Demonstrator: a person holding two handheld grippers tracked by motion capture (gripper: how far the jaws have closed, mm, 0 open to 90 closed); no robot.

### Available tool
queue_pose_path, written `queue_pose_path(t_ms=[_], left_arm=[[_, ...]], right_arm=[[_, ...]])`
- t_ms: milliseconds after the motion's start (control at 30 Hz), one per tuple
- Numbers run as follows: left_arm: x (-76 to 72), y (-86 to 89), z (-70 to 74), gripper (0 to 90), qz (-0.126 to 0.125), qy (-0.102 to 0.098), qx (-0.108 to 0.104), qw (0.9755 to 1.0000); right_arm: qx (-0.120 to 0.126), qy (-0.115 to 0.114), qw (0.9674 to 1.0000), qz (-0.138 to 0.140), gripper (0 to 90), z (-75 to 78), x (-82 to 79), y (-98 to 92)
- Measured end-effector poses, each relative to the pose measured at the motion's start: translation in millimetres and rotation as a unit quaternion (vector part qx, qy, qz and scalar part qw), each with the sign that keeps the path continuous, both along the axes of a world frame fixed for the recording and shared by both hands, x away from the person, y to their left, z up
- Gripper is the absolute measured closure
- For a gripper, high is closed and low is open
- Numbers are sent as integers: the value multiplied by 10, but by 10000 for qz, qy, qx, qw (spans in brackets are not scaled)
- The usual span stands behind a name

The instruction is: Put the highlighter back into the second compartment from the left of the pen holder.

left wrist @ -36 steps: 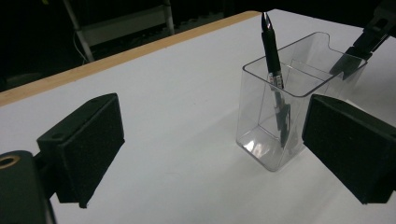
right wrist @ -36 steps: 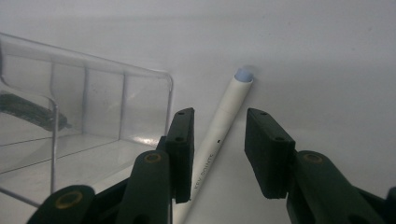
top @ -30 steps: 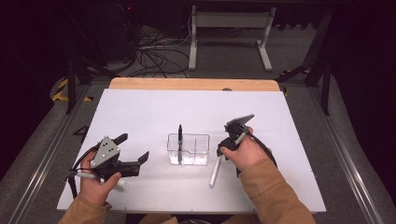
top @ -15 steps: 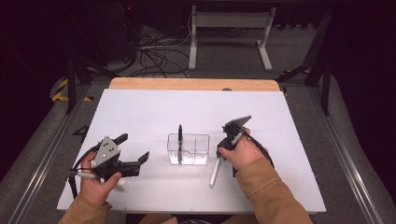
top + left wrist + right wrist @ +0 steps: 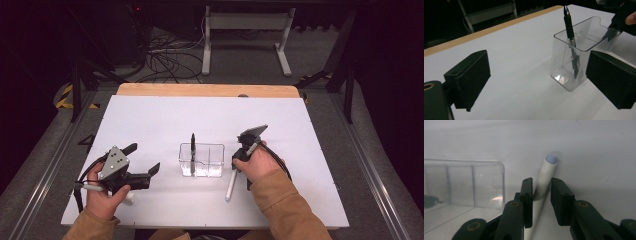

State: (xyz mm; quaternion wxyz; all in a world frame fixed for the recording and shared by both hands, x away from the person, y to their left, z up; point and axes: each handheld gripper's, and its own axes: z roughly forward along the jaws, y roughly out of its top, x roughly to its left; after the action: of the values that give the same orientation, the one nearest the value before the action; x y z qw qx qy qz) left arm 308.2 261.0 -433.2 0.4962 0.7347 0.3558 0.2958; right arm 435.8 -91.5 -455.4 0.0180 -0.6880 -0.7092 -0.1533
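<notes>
Surface: white table (image 5: pixel 165 115), dark floor with cables behind.
Left gripper (image 5: pixel 145 172): jaws wide apart, holding nothing, near the clear holder (image 5: pixel 202 160).
Right gripper (image 5: pixel 541 200): jaws have just been closing, clamped on the white pen (image 5: pixel 543 185) beside the holder.
Left gripper view: black pen (image 5: pixel 570 27) upright inside.
Hidden: high view hides the right jaws behind the hand.

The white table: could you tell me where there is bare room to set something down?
The table is bare between the wooden far edge and the clear holder, and right of the right gripper. It is crowded around the holder, white pen and left gripper.
</notes>
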Motion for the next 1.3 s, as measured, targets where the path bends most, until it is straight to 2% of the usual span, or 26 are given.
queue_pose_path(t_ms=[167,400,667,733,1067,1300], left_arm=[[5,2,-2,65,-8,-4,17,10000],[4,-4,0,65,-11,-1,-2,10000],[4,-3,0,65,-8,3,-26,10000],[5,0,1,65,-11,1,-22,10000],[9,-12,-5,65,-21,10,-19,10000],[8,-9,-5,65,-21,13,-14,10000]], right_arm=[[-96,7,10000,-16,781,-14,1,11],[-104,23,9998,-139,788,-15,-1,14],[53,59,9996,-284,791,2,-2,-8],[188,29,9994,-288,792,42,-20,-16],[468,-356,9979,-256,793,260,-94,-116],[641,-493,9964,-264,793,380,-121,-167]])
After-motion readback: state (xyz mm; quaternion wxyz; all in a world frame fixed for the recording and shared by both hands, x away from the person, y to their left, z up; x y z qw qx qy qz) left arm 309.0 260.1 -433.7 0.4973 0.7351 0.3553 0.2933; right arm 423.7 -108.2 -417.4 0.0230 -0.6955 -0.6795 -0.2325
